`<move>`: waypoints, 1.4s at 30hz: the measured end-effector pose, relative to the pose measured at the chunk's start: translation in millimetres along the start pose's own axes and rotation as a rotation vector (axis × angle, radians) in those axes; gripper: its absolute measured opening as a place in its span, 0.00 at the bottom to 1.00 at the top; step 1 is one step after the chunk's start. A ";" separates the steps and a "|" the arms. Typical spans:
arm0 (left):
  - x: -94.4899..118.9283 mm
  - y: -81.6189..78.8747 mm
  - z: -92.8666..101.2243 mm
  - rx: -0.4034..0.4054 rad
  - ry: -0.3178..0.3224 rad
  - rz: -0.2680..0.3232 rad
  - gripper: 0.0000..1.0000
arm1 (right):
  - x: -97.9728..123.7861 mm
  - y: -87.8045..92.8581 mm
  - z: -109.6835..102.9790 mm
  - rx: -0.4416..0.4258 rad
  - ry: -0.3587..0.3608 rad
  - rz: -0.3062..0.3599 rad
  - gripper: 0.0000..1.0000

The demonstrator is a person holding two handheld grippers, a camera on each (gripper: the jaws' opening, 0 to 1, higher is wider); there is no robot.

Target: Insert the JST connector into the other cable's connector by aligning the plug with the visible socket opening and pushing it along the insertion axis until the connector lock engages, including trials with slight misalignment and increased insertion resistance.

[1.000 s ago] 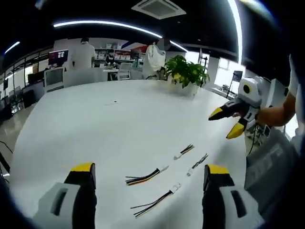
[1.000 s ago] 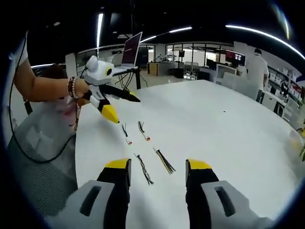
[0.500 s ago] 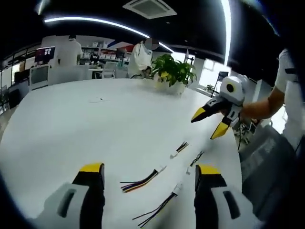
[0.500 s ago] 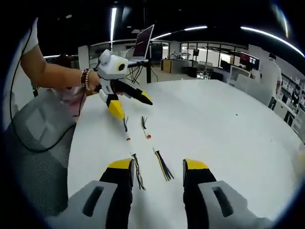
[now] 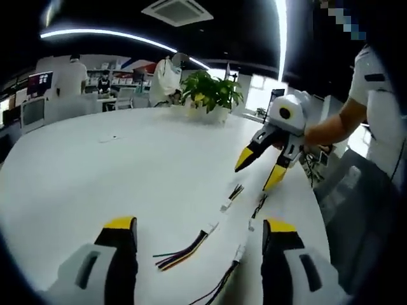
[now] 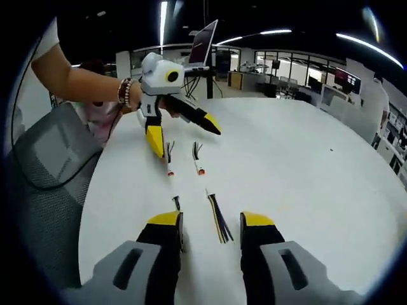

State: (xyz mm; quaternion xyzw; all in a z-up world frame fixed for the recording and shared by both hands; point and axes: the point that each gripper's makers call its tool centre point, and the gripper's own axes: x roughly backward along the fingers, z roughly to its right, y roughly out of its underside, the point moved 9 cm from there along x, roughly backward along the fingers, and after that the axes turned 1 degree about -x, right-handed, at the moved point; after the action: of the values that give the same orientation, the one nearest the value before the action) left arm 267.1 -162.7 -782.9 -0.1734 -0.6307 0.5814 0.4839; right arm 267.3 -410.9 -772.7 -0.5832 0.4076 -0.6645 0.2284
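On the white table [image 5: 95,171], four cables between two open, empty claws: left claw [image 5: 199,232], right claw [image 6: 210,221]

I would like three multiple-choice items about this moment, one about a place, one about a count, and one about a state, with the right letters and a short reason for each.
1. Where do the cables lie?
A. on the white table
B. on the grey chair
C. between a gripper's jaws

2. How many cable pieces show on the table in the right gripper view?
A. two
B. four
C. six

3. How do the left gripper's jaws stand?
A. shut on a cable
B. shut on nothing
C. open, with nothing between them

Answers:
1 A: every cable rests on the tabletop.
2 B: two far cables and two near cables.
3 C: a wide gap separates the yellow-tipped jaws, and the multicoloured cable lies on the table beyond them.
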 end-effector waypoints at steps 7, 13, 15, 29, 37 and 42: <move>-8.4 1.5 3.0 -0.033 0.041 -0.006 0.63 | -15.9 -6.4 4.5 -0.002 -0.031 0.017 0.31; -12.5 5.4 9.7 -0.062 0.084 -0.033 0.50 | -30.2 -11.1 2.1 0.036 -0.066 0.032 0.27; -13.5 8.0 11.7 -0.100 0.098 -0.054 0.45 | -33.9 -11.6 1.4 0.046 -0.079 0.033 0.24; -15.6 8.3 12.4 -0.111 0.099 -0.055 0.15 | -44.4 -1.7 7.1 0.060 -0.123 0.012 0.13; -17.8 9.0 13.0 -0.130 0.083 -0.074 0.05 | -45.3 -3.1 10.2 0.081 -0.132 0.035 0.08; -20.7 8.0 17.8 -0.152 0.090 -0.082 0.01 | -46.7 -2.3 12.4 0.106 -0.133 0.049 0.05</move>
State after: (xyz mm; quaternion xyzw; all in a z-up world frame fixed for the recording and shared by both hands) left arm 259.6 -186.8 -796.1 -0.2096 -0.6571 0.5030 0.5208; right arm 289.6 -376.7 -798.5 -0.6032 0.3698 -0.6391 0.3016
